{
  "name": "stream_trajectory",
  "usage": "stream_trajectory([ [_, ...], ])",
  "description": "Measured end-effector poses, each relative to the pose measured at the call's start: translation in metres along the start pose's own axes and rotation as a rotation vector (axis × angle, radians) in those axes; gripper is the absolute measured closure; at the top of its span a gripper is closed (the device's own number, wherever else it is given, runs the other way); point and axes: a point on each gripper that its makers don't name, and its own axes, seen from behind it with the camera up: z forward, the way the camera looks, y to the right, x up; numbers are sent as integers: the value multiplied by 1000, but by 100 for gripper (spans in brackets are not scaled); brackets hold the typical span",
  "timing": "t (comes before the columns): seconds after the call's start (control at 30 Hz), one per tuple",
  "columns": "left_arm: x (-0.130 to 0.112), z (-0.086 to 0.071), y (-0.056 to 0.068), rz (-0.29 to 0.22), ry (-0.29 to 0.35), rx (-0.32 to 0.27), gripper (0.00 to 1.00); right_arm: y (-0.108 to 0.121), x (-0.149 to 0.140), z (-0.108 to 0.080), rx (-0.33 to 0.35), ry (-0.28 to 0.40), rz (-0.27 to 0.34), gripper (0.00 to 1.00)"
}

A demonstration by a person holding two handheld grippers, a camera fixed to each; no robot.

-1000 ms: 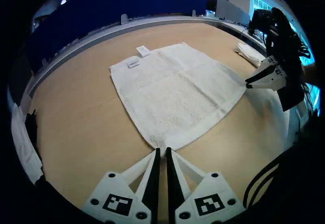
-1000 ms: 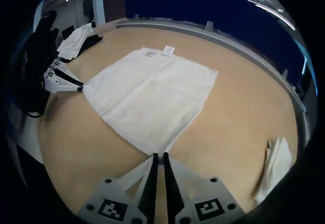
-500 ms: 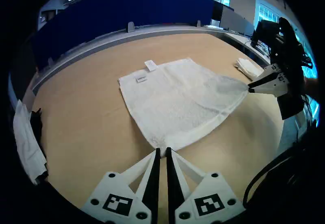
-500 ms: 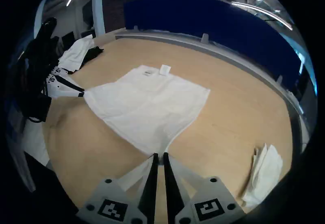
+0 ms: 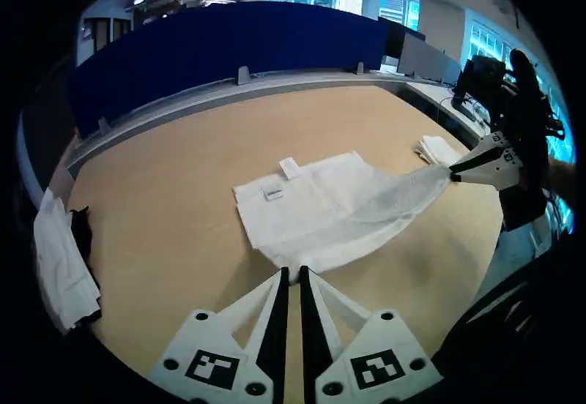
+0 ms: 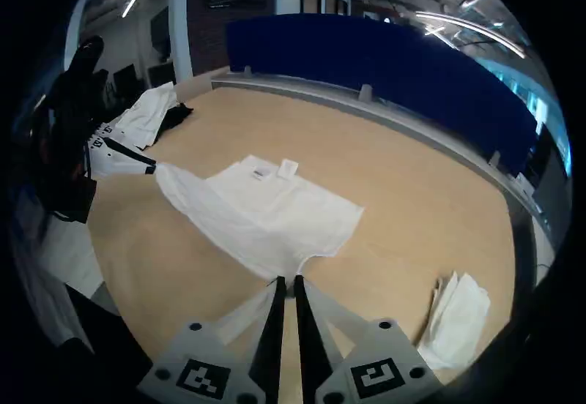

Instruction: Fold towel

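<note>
I have left hand-held gripper (image 5: 293,268) and right hand-held gripper (image 6: 286,278) each clamped tight on a towel (image 5: 329,206) corner; carrying them unevenly toward 12 o'clock risks a skewed fold.

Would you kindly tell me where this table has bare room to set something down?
The light wooden table is bare between the white towel and the blue partition. Crowding: the folded white cloths at its ends.
</note>
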Motion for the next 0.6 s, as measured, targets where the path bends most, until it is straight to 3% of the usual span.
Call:
stream_trajectory([
  [0.27, 11, -19, 7, -11, 13, -3, 90, -5, 7, -20, 6, -2, 4, 90],
  [0.6, 6, -17, 8, -24, 4, 2, 90, -3, 5, -18, 7, -18, 3, 90],
])
